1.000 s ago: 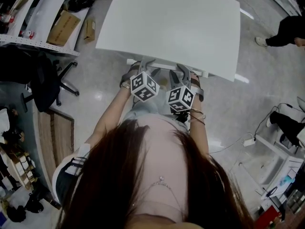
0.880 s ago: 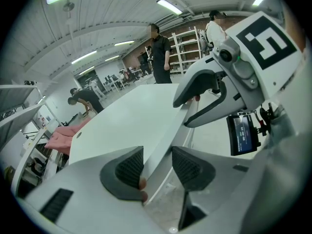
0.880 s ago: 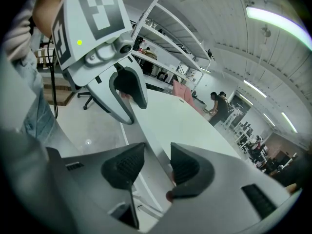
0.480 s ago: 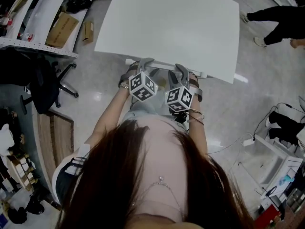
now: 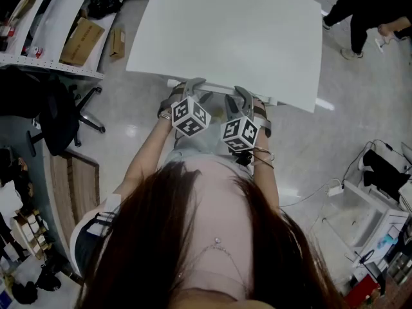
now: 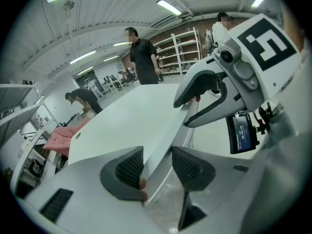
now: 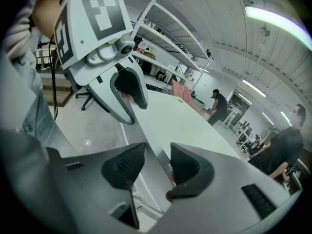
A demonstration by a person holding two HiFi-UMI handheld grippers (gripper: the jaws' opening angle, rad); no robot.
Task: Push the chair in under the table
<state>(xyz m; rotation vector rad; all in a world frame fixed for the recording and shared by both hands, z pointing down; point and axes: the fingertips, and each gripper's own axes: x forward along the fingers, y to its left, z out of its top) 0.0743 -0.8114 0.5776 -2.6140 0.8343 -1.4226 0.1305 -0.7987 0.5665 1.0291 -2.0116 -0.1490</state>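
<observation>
Jaws of the left gripper (image 6: 157,152) stand wide, and the near edge of the table (image 5: 225,37) passes between them. One pad lies over the white top and the other is below the edge. No firm squeeze on the edge can be seen. The right gripper (image 7: 157,150) is in the same state, with wide jaws astride that same edge, just beside the left one. Each gripper shows in the view of the other, with its fingers over the table's edge.

In the head view the two grippers sit side by side at the middle of the near edge. The person's arms reach forward to them. The table top is plain white.

The only chair (image 5: 55,118) that can be made out is a black office chair. It stands on the floor (image 5: 129,134) at the left, well apart from the table and not under it. It is near a white shelf (image 5: 51,64), and a box (image 5: 82,37) of cardboard lies by that shelf.

A pink cloth (image 6: 61,135) lies at the far end of the table. Another person (image 5: 360,8) in dark clothes is on the floor beyond the table's far right corner. A cable (image 5: 335,190) lies on the floor at the right.
</observation>
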